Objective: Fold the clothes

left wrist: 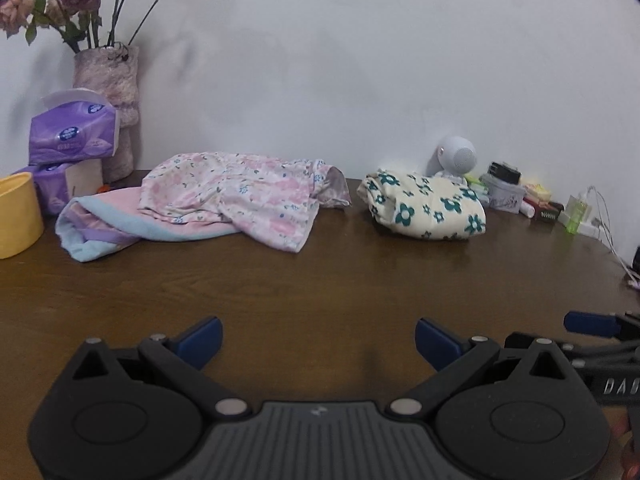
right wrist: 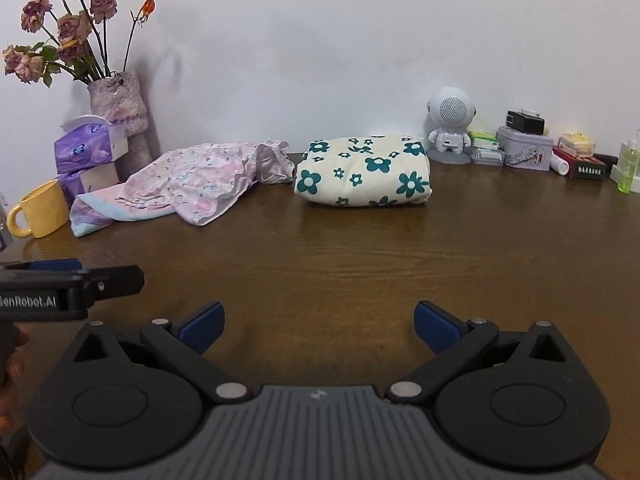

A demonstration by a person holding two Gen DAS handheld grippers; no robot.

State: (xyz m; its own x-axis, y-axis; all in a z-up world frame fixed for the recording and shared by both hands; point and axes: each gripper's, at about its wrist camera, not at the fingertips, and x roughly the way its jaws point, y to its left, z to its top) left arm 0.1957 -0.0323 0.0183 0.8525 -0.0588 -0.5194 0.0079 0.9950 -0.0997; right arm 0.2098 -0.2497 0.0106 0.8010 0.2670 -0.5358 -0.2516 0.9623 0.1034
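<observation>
A crumpled pink floral garment [left wrist: 240, 196] [right wrist: 196, 182] lies at the back left of the brown table [left wrist: 320, 292] [right wrist: 340, 256], draped over a pink and light-blue cloth [left wrist: 108, 224] [right wrist: 100, 210]. To its right sits a folded cream garment with teal flowers [left wrist: 424, 204] [right wrist: 364, 172]. My left gripper [left wrist: 318, 338] hovers open over bare wood near the front edge, nothing between its blue pads. My right gripper [right wrist: 319, 326] is likewise open and empty, well short of the clothes. Each gripper shows at the edge of the other's view.
A yellow mug [right wrist: 38, 210], purple tissue packs [left wrist: 72, 132] and a vase of dried roses [right wrist: 116, 112] stand at the back left. A white speaker figure [right wrist: 450, 128], tins, small boxes and a green bottle [right wrist: 628, 172] line the back right wall.
</observation>
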